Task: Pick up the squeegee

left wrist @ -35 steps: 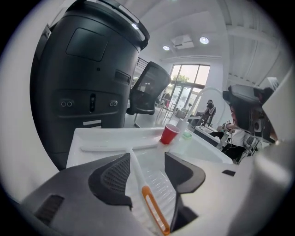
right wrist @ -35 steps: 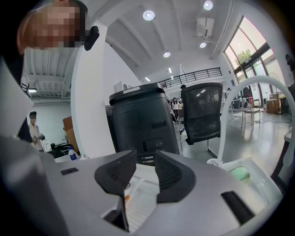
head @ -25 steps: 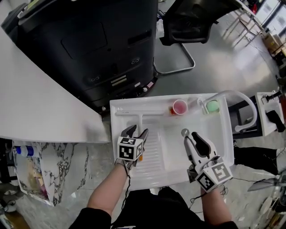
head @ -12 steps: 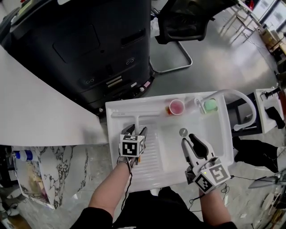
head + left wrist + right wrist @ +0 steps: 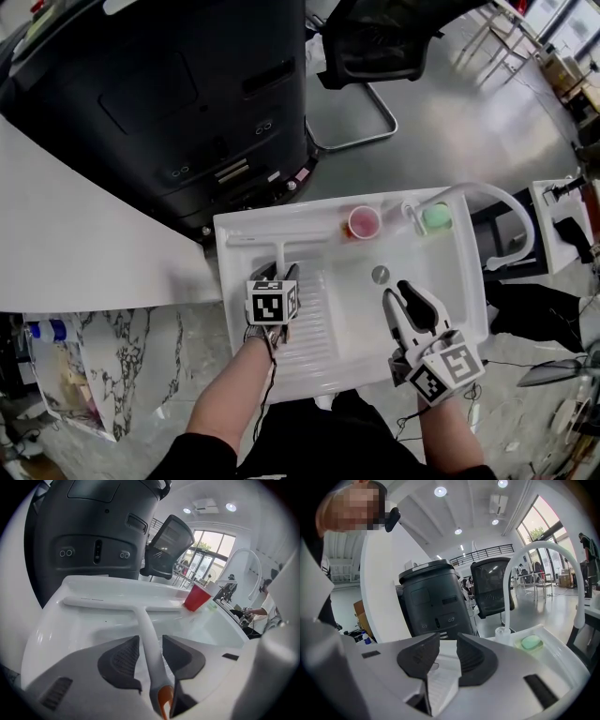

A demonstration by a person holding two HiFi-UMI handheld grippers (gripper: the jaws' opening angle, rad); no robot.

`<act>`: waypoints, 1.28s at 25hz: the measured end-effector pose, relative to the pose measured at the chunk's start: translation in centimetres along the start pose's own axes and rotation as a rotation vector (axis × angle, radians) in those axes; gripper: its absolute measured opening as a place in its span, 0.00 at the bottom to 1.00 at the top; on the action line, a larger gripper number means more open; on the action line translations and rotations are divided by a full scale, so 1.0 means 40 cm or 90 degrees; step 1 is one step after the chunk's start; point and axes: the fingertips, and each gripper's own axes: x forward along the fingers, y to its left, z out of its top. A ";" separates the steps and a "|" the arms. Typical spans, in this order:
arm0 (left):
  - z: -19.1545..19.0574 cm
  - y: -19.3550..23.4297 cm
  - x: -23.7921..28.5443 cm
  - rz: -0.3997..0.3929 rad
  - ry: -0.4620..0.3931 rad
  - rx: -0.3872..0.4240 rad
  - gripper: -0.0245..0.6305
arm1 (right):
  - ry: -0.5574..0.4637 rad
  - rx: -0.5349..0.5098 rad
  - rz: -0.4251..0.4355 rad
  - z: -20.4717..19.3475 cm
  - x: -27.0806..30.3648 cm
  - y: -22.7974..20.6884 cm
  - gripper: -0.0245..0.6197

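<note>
A large black machine (image 5: 159, 103) was seen filling the upper left of the head view. Below it, a white sink (image 5: 356, 328) took up the middle of the frame.

The left tongs (image 5: 279, 270) were held over the left part of the sink, pointed steeply down. The right tongs (image 5: 403, 292) were held over its right part.

The squeegee (image 5: 279, 242) was found lying flat in the sink's upper left. Its long head was laid along the back wall, and its handle ran down the frame towards the left tongs. A red cup (image 5: 364, 222) stood at the back of the sink, just right of the squeegee's head.

In the left gripper view the handle (image 5: 145, 620) was framed between the two pads of the left tongs (image 5: 150, 639), whose jaws had just been closing. A thin gap could still be made out on the right side, so no firm pinch was judged to be made yet. The right tongs (image 5: 447, 644) were spread with nothing between them, though their jaws had just been closing a little.

The squeegee was judged light, stiff and smooth, probably plastic, so some slipping was to be expected. Because of the wide head, it was likely to tip forward once lifted. A hold on the mid-handle, nearer the head than the orange end, was judged best.
</note>
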 end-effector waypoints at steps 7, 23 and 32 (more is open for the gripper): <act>0.001 0.013 -0.008 0.009 0.001 -0.002 0.12 | -0.001 0.004 -0.004 0.002 -0.004 -0.004 0.23; 0.045 -0.002 -0.121 -0.007 -0.071 -0.008 0.10 | -0.015 -0.007 0.028 0.019 -0.033 0.034 0.21; 0.089 -0.061 -0.304 0.002 -0.165 0.004 0.10 | -0.045 -0.024 0.070 0.047 -0.101 0.081 0.21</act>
